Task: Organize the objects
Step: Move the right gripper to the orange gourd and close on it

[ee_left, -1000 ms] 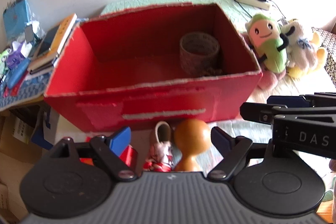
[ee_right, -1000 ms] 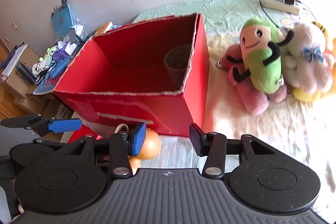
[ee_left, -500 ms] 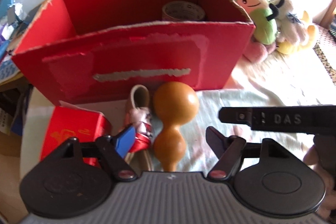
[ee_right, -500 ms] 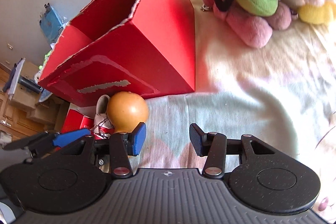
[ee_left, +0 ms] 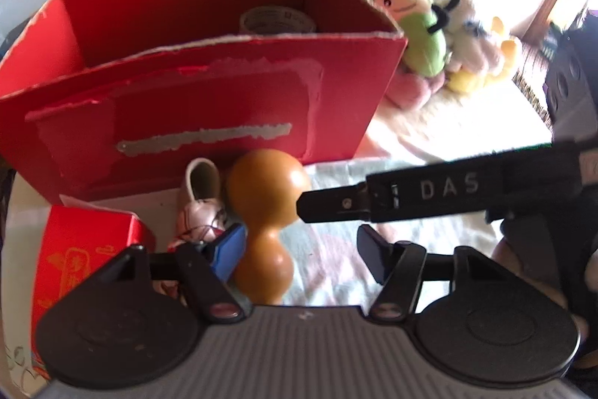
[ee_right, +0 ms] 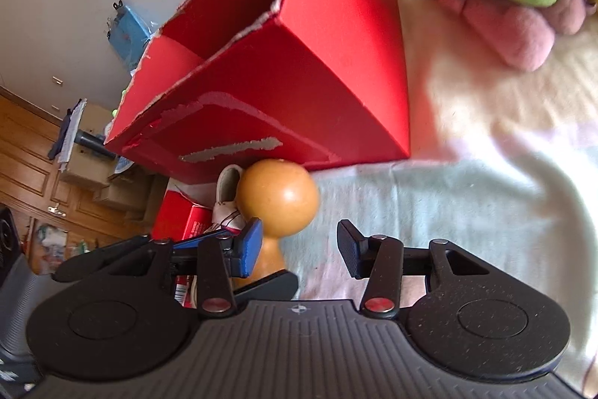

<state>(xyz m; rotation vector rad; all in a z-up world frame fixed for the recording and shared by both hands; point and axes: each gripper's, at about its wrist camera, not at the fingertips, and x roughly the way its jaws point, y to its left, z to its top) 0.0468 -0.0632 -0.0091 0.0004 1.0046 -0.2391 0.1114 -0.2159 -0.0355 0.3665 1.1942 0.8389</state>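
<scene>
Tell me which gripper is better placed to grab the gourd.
Left, probably. The left gripper, jaws just closing, already brackets the gourd's narrow waist. The right gripper stands open with the gourd off toward its left finger.

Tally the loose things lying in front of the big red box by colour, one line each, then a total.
Orange-brown: 1, the gourd
White and red: 1, the small shoe
Red: 1, the small carton
Total: 3, all outside the big red box.
</scene>
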